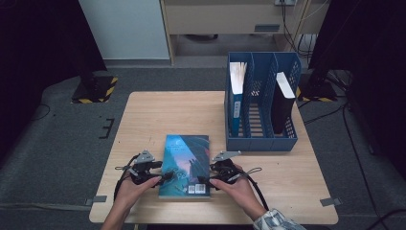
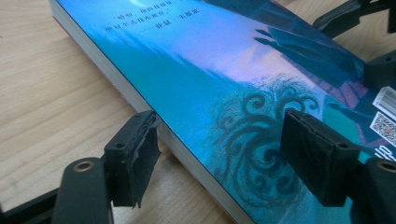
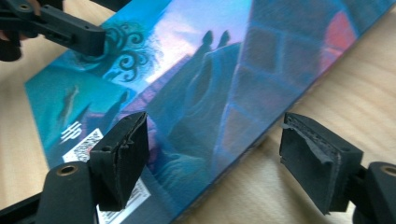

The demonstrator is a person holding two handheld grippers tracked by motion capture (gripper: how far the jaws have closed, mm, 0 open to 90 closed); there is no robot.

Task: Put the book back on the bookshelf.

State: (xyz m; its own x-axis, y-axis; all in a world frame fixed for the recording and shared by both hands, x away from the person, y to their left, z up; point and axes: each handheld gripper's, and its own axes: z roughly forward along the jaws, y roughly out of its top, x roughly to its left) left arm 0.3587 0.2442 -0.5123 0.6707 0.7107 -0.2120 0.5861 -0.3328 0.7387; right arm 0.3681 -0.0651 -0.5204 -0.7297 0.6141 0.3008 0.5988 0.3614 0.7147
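High view: the book [image 1: 185, 165] lies flat between left tool [image 1: 165, 177] and right tool [image 1: 203, 180], each open astride one edge.

Left hand-held gripper [image 1: 165, 178]: gripped from behind by the left hand [image 1: 134, 188], at the left edge of the book [image 1: 186, 165], low on that edge; jaws apart, one pad over the cover, the other outside the edge (no pad pressing).

Right hand-held gripper [image 1: 202, 181]: held by the right hand [image 1: 234, 188], at the book's right edge; jaws apart, straddling that edge. Patterned sleeve [image 1: 275, 221] at the right wrist.
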